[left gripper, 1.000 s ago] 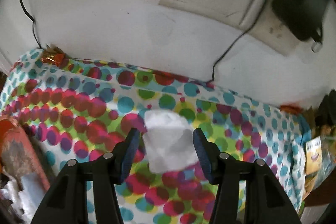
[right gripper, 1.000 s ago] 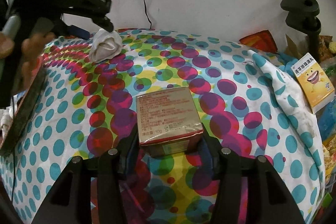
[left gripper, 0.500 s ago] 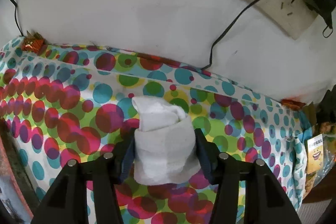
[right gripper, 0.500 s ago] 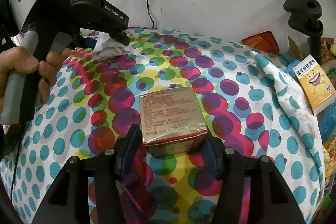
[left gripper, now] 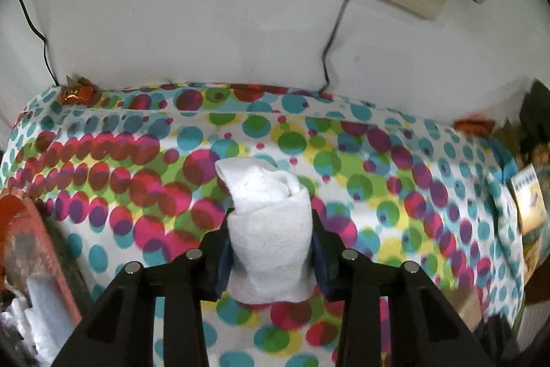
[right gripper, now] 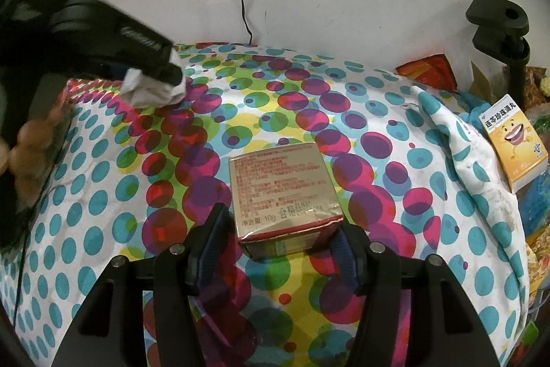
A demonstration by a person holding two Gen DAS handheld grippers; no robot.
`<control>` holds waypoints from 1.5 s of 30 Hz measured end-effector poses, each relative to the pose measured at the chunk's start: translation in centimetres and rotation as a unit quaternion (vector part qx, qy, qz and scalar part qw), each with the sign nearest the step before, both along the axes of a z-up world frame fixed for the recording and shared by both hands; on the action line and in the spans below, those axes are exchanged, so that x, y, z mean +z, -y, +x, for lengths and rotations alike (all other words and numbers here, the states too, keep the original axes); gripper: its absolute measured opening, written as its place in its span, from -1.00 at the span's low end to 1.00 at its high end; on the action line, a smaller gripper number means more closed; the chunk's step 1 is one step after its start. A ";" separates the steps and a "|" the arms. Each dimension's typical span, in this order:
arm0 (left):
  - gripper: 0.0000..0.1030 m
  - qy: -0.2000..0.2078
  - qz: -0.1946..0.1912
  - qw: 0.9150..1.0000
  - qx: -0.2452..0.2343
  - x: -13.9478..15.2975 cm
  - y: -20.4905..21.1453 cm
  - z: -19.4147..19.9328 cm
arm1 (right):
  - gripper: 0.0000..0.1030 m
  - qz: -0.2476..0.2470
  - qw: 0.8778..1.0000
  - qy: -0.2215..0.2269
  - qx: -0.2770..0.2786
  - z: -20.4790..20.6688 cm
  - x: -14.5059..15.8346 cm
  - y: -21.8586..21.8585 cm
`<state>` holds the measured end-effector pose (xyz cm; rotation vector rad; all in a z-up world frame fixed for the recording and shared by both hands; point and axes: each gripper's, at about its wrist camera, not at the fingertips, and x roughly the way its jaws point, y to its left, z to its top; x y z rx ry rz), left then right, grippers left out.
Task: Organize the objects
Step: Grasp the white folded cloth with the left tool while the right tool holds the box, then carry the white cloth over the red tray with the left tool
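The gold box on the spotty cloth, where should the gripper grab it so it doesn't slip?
Probably by its two flat side walls, coming down from the near end. The gold box lies flat on the spotty cloth, and its straight sides line up with the right gripper, whose fingers already flank its near corners with a small gap showing on the left. Flat parallel walls suit flat pads.

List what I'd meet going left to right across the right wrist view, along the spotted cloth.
Left tool closing on the white cloth roll → gold box between the right tool's fingers → orange wrapper → yellow medicine box.
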<state>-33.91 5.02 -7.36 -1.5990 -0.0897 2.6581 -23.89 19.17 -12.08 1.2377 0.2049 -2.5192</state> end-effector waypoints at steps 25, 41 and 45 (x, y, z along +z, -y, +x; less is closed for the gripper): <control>-0.24 -0.049 -0.056 0.997 -0.016 5.2 0.8 16.6 | 0.12 0.002 1.000 0.000 -0.001 -0.1 0.2 0.2; -0.24 -0.032 -0.065 0.993 0.088 5.2 13.2 21.8 | 0.11 0.006 1.000 -0.001 -0.003 -0.3 0.3 0.2; -0.24 -0.027 -0.062 0.991 0.115 4.7 16.4 22.5 | 0.11 0.007 1.000 -0.001 -0.003 -0.3 0.3 0.3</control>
